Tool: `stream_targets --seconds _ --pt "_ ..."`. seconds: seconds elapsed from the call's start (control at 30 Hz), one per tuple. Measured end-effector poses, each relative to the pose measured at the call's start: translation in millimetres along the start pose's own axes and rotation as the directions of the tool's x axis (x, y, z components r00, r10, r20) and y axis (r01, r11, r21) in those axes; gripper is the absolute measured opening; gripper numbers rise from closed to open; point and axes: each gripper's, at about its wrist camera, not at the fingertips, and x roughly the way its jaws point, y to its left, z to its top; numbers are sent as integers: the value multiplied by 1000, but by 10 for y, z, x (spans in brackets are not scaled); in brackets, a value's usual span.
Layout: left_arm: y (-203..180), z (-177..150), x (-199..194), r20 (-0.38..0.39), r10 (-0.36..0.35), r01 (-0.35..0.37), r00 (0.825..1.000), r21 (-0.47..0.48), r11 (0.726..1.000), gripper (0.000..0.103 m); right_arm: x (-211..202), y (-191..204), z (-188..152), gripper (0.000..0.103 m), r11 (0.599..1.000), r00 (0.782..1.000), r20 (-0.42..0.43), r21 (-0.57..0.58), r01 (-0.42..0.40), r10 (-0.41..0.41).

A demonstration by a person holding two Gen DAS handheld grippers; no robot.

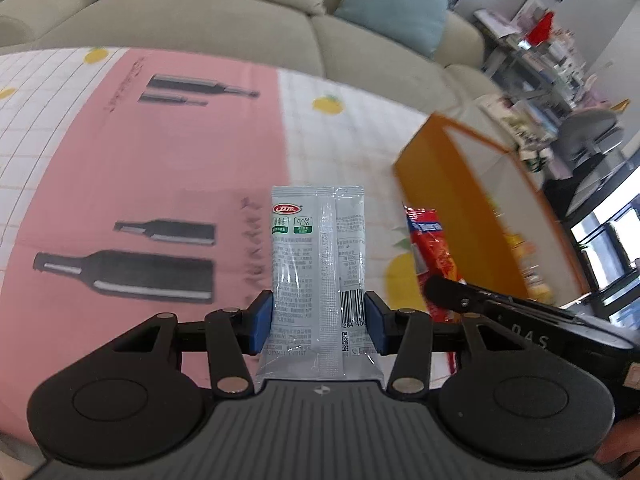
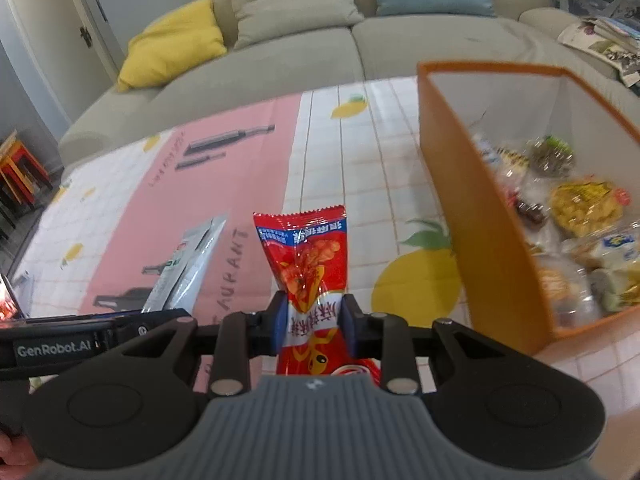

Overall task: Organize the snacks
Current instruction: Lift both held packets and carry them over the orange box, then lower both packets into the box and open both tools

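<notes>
My left gripper (image 1: 319, 322) is shut on a silver-grey snack packet (image 1: 316, 248) and holds it upright above the tablecloth. My right gripper (image 2: 315, 322) is shut on a red snack packet (image 2: 310, 256), pinched at its middle. The red packet also shows in the left wrist view (image 1: 434, 252), and the silver packet in the right wrist view (image 2: 188, 264). An orange box (image 2: 480, 220) stands to the right, with several snack bags (image 2: 580, 208) inside. It also shows, blurred, in the left wrist view (image 1: 460, 200).
The table wears a pink and white cloth (image 1: 140, 168) printed with bottles and lemons. A grey sofa (image 2: 320, 48) with yellow (image 2: 176, 48), beige and blue cushions stands behind. Shelves with magazines (image 1: 540, 60) are at the far right.
</notes>
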Motion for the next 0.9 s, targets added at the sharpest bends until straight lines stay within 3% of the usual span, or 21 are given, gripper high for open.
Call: stream_targets --seconds 0.3,0.5,0.7,0.9 --pt "-723 281 -33 17 -112 109 994 124 986 54 -565 -310 319 26 999 993 113 47 17 -22" --pt "-1287 488 191 -9 -156 153 988 262 953 54 -777 -682 575 26 995 987 130 -6 98 -96" --pt "-1720 664 547 -93 -171 192 981 322 927 54 -847 -1166 804 26 986 981 107 -7 166 -164" --pt "-2025 738 947 -191 -134 200 972 388 900 55 -709 -1653 928 26 983 984 23 41 178 -179"
